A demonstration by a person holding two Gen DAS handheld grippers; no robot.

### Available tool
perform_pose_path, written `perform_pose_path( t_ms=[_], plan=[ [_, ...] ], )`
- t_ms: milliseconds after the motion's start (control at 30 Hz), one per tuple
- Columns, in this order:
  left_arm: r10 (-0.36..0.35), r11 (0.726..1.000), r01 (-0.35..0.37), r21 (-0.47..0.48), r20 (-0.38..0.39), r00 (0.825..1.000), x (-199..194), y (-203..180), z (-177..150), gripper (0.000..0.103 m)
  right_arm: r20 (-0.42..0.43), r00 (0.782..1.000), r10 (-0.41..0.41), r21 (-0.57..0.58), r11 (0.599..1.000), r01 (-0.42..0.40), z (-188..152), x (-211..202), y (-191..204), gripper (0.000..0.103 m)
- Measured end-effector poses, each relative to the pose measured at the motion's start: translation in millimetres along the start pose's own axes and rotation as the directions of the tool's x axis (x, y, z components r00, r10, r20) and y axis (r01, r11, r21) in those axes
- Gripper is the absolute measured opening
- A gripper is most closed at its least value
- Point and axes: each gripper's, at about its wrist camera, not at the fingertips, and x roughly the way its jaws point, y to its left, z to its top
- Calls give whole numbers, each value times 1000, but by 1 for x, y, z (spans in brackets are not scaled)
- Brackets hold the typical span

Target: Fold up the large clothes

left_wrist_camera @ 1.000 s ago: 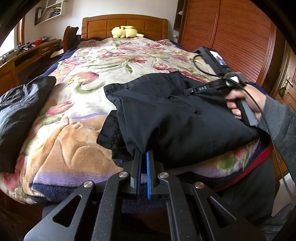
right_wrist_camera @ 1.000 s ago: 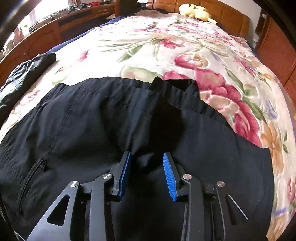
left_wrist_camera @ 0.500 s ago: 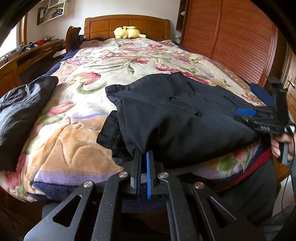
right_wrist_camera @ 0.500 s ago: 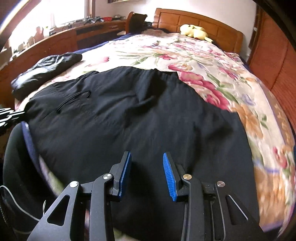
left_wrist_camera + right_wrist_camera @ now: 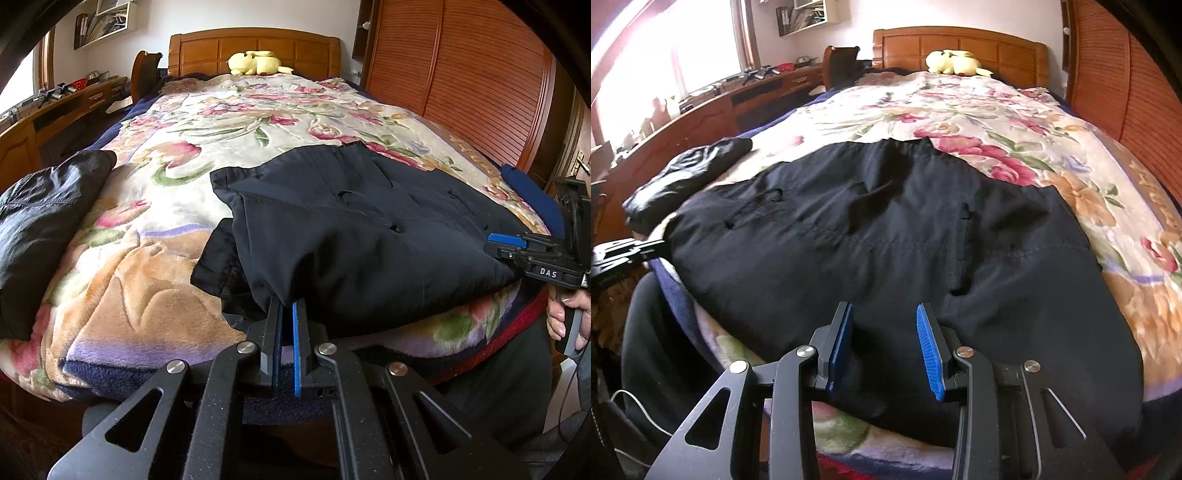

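Note:
A large black garment (image 5: 354, 236) lies folded across the foot of the bed on a floral blanket (image 5: 229, 122); it fills the right wrist view (image 5: 871, 240). My left gripper (image 5: 287, 314) is shut on the garment's near left corner at the bed's front edge. My right gripper (image 5: 884, 325) is open and empty, low over the garment's near edge. In the left wrist view my right gripper (image 5: 517, 243) sits at the garment's right end. My left gripper (image 5: 628, 251) shows at the left edge of the right wrist view.
A second dark garment (image 5: 40, 218) lies bunched at the bed's left edge. A yellow plush toy (image 5: 255, 62) sits by the wooden headboard. A wooden desk (image 5: 701, 110) runs along the left wall, a slatted wardrobe (image 5: 461, 74) along the right.
My right gripper has pulled back from the top of the garment to its near right edge, still open. My left gripper has stayed shut on the corner.

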Motion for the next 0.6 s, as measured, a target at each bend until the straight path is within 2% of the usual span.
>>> perform_pose_path(
  t_ms=[67, 167, 267, 367, 500, 600],
  plan=[
    [1, 1000, -1, 1, 0, 1000, 0, 0, 0, 4, 7, 1000, 17, -1, 1000, -17, 1, -3, 3, 39],
    [1, 1000, -1, 0, -2, 1000, 0, 0, 0, 4, 19, 1000, 22, -10, 1000, -22, 1, -5, 8, 55],
    [2, 1000, -2, 2, -3, 1000, 0, 0, 0, 4, 5, 999, 41, 3, 999, -41, -1, 0, 10, 64],
    [-3, 1000, 3, -2, -1, 1000, 0, 1, 1, 4, -16, 999, 40, 3, 999, -40, -8, 13, 10, 66],
    [-14, 1000, 14, -17, 28, 1000, -2, 3, 3, 4, 19, 1000, 19, -32, 999, -18, -19, 21, 14, 68],
    [-22, 1000, 23, -21, 59, 998, -6, 1, 8, 4, 30, 999, 26, -4, 1000, -25, -23, 21, 10, 68]
  ],
)
